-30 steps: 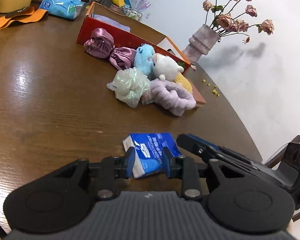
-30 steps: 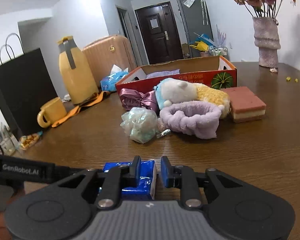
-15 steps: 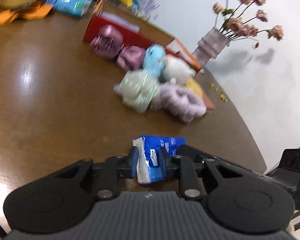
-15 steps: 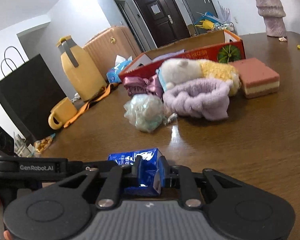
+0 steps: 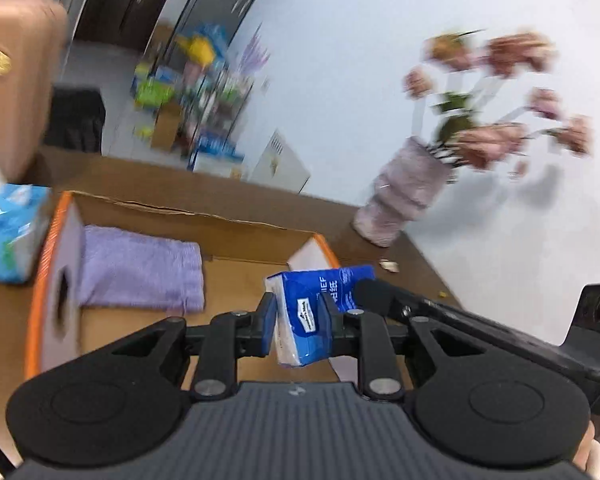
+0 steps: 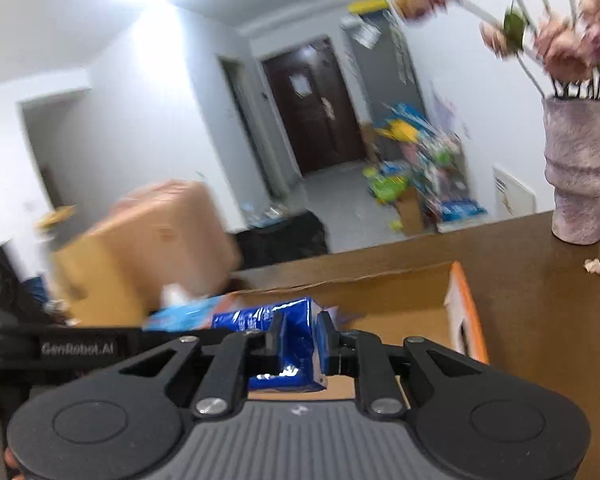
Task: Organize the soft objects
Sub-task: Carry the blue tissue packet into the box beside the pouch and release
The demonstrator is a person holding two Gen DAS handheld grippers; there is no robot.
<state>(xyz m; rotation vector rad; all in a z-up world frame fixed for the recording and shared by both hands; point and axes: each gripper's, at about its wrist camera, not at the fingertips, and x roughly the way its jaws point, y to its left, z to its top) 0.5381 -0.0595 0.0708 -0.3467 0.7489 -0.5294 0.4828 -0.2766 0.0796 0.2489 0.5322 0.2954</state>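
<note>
A blue tissue pack [image 5: 316, 312] hangs in the air over the open cardboard box [image 5: 236, 220]. My left gripper [image 5: 298, 320] is shut on its near white end. My right gripper [image 6: 300, 338] is shut on the other end of the same blue tissue pack [image 6: 276, 344], and its arm reaches in from the right of the left wrist view. A purple towel [image 5: 140, 268] lies flat on the box floor at the left. The box's orange-edged wall [image 6: 466, 312] shows in the right wrist view.
A light blue tissue packet [image 5: 8, 232] lies on the brown table left of the box. A pink vase with dried roses [image 5: 404, 196] stands behind the box at the right, also as the vase [image 6: 576, 184]. A tan suitcase [image 6: 148, 248] stands beyond the table.
Both grippers lifted the blue tissue pack off the table and carried it forward past the pile of soft toys to above the box. The pile has left both views.
</note>
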